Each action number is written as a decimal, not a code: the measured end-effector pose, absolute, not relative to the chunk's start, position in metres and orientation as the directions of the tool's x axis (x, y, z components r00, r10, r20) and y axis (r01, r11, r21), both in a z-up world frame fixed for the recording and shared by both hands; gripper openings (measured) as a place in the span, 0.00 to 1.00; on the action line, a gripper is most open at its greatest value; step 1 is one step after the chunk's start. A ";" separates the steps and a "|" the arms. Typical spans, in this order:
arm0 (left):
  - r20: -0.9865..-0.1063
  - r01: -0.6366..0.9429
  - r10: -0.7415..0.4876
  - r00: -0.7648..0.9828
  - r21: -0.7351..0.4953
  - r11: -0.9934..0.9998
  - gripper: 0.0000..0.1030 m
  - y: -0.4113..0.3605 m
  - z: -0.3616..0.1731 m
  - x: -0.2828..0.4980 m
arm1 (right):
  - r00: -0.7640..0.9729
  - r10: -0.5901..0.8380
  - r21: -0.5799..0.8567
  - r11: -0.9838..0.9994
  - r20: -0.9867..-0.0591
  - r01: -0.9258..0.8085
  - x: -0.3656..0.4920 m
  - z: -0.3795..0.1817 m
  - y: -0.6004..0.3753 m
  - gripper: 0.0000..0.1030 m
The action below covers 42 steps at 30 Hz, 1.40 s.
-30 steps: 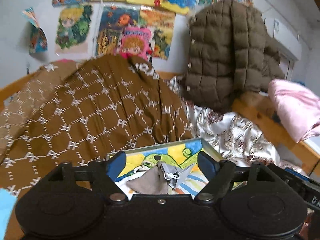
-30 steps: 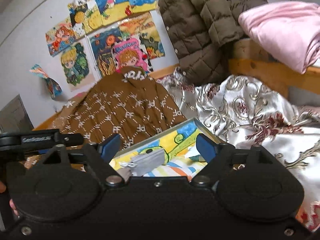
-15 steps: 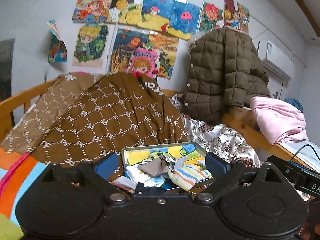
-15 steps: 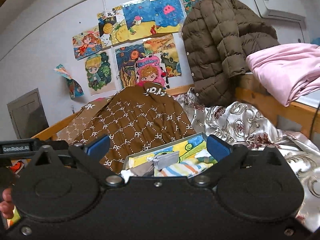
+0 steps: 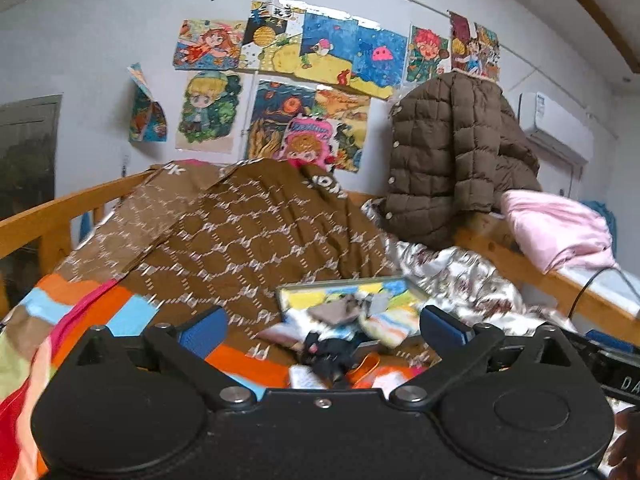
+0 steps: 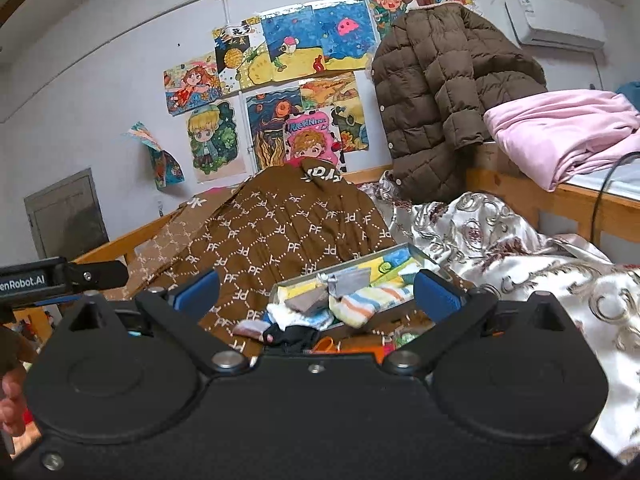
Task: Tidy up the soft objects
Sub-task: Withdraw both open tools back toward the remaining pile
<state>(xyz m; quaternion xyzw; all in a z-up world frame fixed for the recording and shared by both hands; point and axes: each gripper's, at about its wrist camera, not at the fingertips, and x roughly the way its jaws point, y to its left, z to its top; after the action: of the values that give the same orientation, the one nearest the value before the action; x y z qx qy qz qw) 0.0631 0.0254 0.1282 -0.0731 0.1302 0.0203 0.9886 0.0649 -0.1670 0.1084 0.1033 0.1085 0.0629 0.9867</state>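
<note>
A shallow tray (image 5: 344,282) (image 6: 416,250) with a bright cartoon lining lies on the bed and holds small soft items. Among them are a striped sock (image 5: 384,326) (image 6: 356,306), a grey-brown piece (image 5: 332,312) (image 6: 306,302) and a grey cloth (image 6: 350,280) with a clip. A black sock (image 5: 328,350) (image 6: 292,334) and a pale pink one (image 6: 250,326) lie just in front of the tray. My left gripper (image 5: 324,322) hangs short of the pile, its jaws opening, nothing between them. My right gripper (image 6: 316,290) is open and empty, also back from the tray.
A brown patterned quilt (image 5: 248,232) is heaped behind the tray, with silver floral satin (image 6: 500,248) to the right. A brown puffer jacket (image 5: 448,160) and a pink blanket (image 5: 556,228) hang on the wooden bed rail (image 6: 516,188). A bright striped blanket (image 5: 80,308) covers the near left.
Both grippers have drawn back from the tray, which now looks smaller and farther off. Both pairs of jaws have spread wider. The socks in front of the tray have come into view.
</note>
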 end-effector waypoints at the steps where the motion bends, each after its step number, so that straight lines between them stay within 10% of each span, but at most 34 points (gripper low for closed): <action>1: -0.265 -0.067 0.028 0.964 -0.141 0.988 0.99 0.028 0.123 0.059 | 0.968 0.140 0.215 0.972 -0.208 -0.094 0.061 0.105 -0.166 0.99; 42: -0.481 -0.217 0.141 0.866 -0.107 0.970 0.99 0.075 0.022 0.042 | 0.845 0.107 -0.125 0.972 -0.524 -0.200 0.048 0.064 -0.088 0.99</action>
<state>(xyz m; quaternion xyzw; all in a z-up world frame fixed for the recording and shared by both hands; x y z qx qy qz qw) 0.0420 0.0753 0.0220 -0.0792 0.2420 0.0929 0.9626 0.0477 -0.0876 0.0644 -0.0877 0.2667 0.0801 0.9564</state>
